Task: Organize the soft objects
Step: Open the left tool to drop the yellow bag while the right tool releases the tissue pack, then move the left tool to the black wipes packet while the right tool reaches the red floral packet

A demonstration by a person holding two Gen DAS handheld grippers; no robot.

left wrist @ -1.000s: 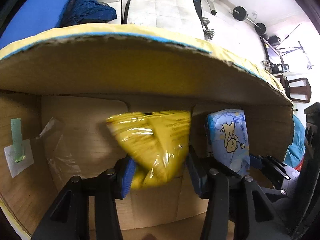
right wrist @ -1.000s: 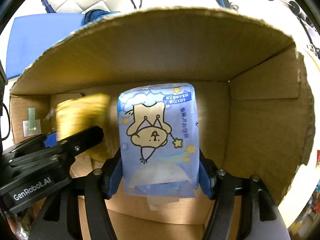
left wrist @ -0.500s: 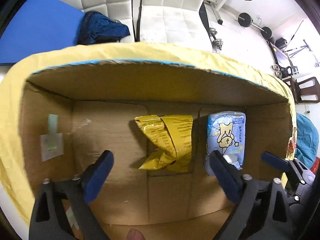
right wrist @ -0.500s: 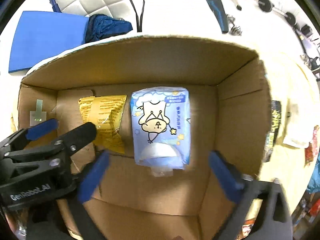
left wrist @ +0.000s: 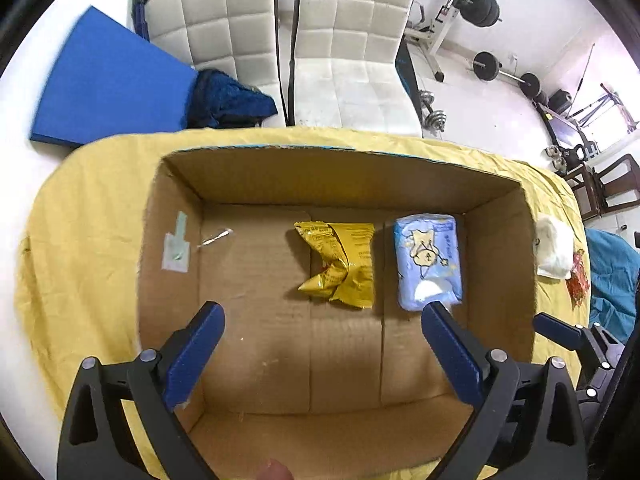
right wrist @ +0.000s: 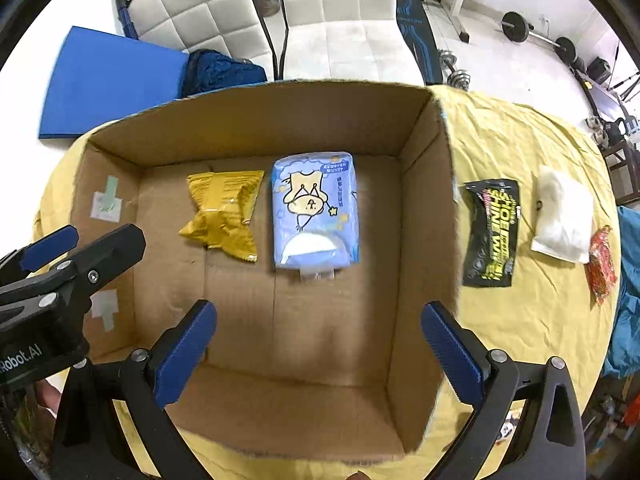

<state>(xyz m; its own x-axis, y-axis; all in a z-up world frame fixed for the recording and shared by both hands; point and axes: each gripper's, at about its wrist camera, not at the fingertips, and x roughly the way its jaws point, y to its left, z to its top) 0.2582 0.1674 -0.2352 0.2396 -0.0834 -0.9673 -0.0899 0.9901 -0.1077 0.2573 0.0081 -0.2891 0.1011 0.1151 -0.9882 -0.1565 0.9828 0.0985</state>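
Left claw [left wrist: 322, 312]: jaws spread wide, nothing between them, above the box floor; seen also at the left edge of the right wrist view [right wrist: 48, 246]
Box [right wrist: 424, 208]: open cardboard carton on a yellow cloth [right wrist: 540, 320], long side running left to right, top open
Label [left wrist: 175, 246]: pale sticker with green tape on the inner left wall
Yellow packet [left wrist: 340, 264]: crumpled snack bag flat on the box floor, near the middle toward the far wall; long axis runs from the far wall toward the camera, crimped end at the far side, lower part twisted
Blue pack [right wrist: 314, 218]: soft tissue pack with a cartoon figure, flat on the floor just right of the yellow packet, a narrow gap between them; long axis far-to-near, parallel to the packet; the print reads upside down, so its top points toward the camera; white flap at the near end
Right claw [right wrist: 318, 322]: jaws fully apart, empty, above the box, pointing down over the near part of the floor
Black packet [right wrist: 492, 232]: on the cloth just outside the right wall, long axis far-to-near
White bundle [right wrist: 564, 216]: on the cloth, right of the black packet
Red packet [right wrist: 602, 264]: near the cloth's right edge
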